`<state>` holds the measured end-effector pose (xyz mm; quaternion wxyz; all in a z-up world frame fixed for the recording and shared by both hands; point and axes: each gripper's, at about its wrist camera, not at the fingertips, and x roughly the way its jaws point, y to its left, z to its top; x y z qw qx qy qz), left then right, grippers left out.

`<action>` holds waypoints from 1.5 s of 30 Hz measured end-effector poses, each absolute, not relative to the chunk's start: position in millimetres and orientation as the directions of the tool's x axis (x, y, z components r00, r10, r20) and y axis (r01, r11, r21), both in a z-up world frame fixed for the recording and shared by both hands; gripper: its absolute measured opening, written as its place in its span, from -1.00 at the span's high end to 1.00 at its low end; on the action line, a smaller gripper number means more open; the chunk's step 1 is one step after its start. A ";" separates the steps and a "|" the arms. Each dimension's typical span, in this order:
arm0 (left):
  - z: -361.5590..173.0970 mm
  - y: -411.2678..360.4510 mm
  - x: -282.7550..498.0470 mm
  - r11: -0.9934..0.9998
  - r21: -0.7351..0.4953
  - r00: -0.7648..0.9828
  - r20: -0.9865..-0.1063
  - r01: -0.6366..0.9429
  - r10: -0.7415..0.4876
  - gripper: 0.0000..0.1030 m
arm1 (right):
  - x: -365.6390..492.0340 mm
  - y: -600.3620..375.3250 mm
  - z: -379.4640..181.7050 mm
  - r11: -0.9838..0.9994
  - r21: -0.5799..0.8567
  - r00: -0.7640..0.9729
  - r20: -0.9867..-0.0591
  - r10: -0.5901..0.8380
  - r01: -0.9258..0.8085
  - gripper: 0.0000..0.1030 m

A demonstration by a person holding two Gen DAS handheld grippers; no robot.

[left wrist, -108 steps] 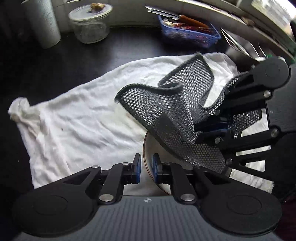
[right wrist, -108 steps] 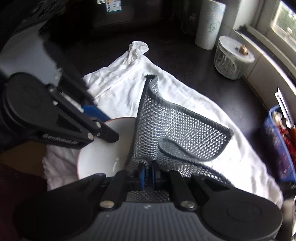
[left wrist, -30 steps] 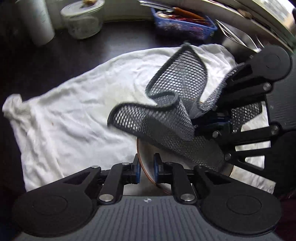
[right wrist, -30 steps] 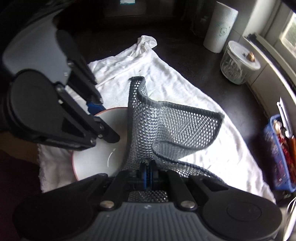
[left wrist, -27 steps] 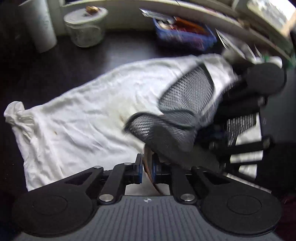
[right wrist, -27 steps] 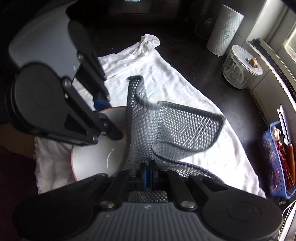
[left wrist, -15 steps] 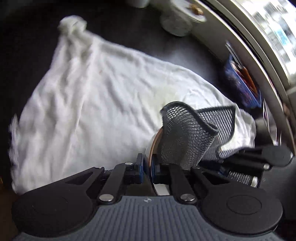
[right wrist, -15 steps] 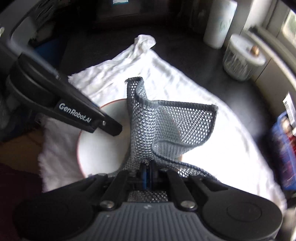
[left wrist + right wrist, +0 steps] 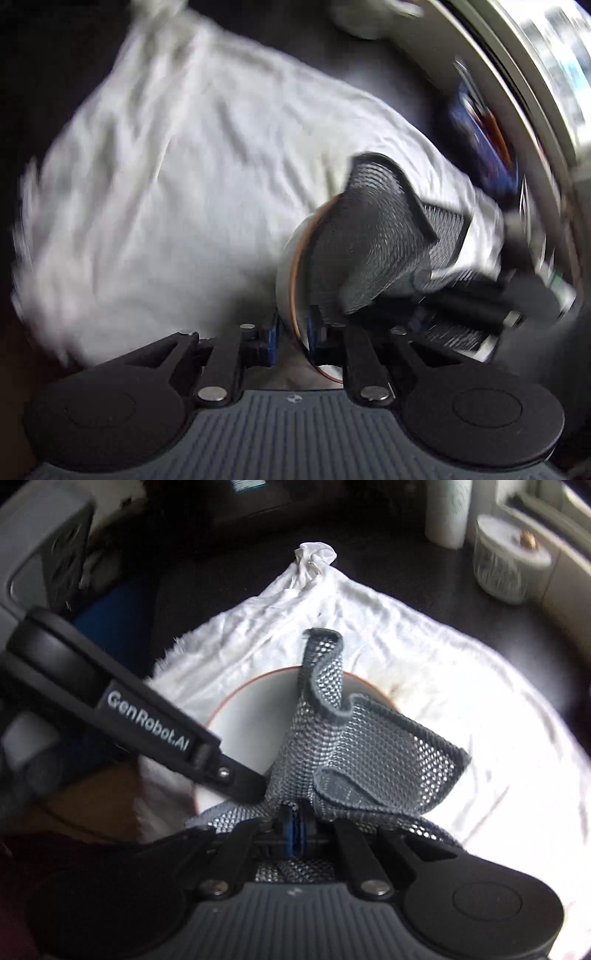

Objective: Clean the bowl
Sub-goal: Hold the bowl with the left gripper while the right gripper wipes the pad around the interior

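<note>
Over the white cloth [image 9: 424, 657] spread across the dark bench [image 9: 406, 554], gripping the bowl [image 9: 295, 258] by its near rim with the left gripper [image 9: 291, 334], bowl tipped on edge in the blurred left wrist view. Clamping the grey mesh scrubber [image 9: 369, 746] tight in the right gripper [image 9: 295, 830], folds reaching into the bowl's pale inside. Showing only in the right wrist view: lidded glass jar [image 9: 509, 565] and paper roll [image 9: 447, 513] along the far edge.
</note>
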<state>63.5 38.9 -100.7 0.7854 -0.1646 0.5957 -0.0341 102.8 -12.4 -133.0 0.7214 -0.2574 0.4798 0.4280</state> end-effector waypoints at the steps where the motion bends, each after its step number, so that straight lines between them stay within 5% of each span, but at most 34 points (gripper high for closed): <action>1: -96.5 35.7 67.1 0.963 -0.256 0.301 -0.928 -0.085 -0.221 0.73 | 104.0 -13.1 -129.5 0.492 0.004 0.199 -0.912 0.360 -0.871 0.93; 7: -78.8 17.7 98.8 0.959 -0.043 0.355 -0.924 0.279 -0.145 0.73 | 113.3 -6.2 -119.6 0.398 -0.159 0.296 -0.903 0.312 -0.904 0.93; 13: -93.8 33.5 96.4 0.970 -0.142 0.310 -0.929 0.198 -0.200 0.83 | 109.5 -1.3 -130.5 0.351 -0.130 0.245 -0.919 0.309 -0.927 0.94; 24: -110.7 69.8 67.0 0.854 -0.437 0.324 -0.881 -0.283 -0.344 0.83 | 114.6 -18.4 -140.7 0.557 0.162 0.112 -0.898 0.425 -0.815 0.93; 32: -131.5 78.2 35.8 0.644 -0.522 0.340 -0.853 -0.559 -0.395 0.80 | 112.7 -23.1 -136.9 0.582 0.270 0.073 -0.864 0.498 -0.767 0.93; 38: -96.8 30.9 66.4 0.965 -0.259 0.296 -0.926 -0.051 -0.233 0.71 | 97.3 -20.4 -122.4 0.507 0.030 0.201 -0.897 0.393 -0.861 0.93; 42: -80.2 7.1 82.6 0.975 -0.046 0.354 -0.927 0.218 -0.123 0.71 | 98.6 -21.6 -109.8 0.458 -0.104 0.289 -0.889 0.355 -0.883 0.93; 45: -78.7 3.8 95.9 0.942 0.001 0.349 -0.929 0.336 -0.123 0.71 | 95.8 -17.0 -109.6 0.405 -0.169 0.317 -0.887 0.334 -0.899 0.93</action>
